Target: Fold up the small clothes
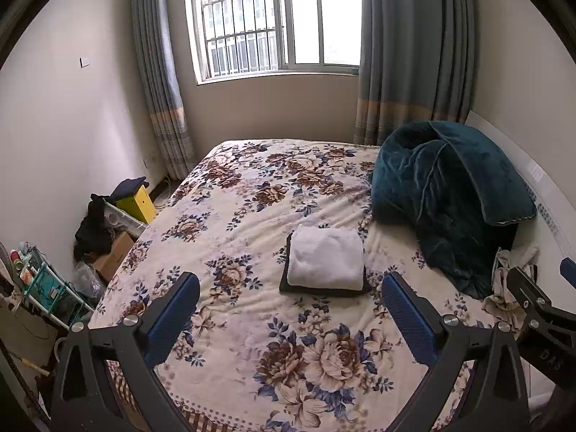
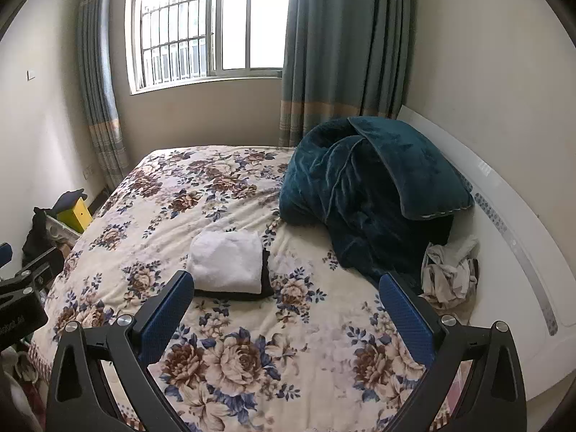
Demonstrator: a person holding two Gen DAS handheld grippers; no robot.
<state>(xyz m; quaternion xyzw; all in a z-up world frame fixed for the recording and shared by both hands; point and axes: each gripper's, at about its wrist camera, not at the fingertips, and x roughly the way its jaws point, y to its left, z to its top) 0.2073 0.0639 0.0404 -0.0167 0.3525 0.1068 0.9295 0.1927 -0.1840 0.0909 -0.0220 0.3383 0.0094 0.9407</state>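
Crumpled clothes [image 2: 450, 273] at three o'clock beside teal blanket [image 2: 363, 194], folded stack [image 1: 325, 262] mid-bed, left gripper [image 1: 291, 309] and right gripper [image 2: 284, 304] wide, empty; next, probably fetching another garment.

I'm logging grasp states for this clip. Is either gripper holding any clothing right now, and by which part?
Nothing is held. The left gripper and right gripper both have open, empty jaws above the bed; the folded white garment lies untouched.
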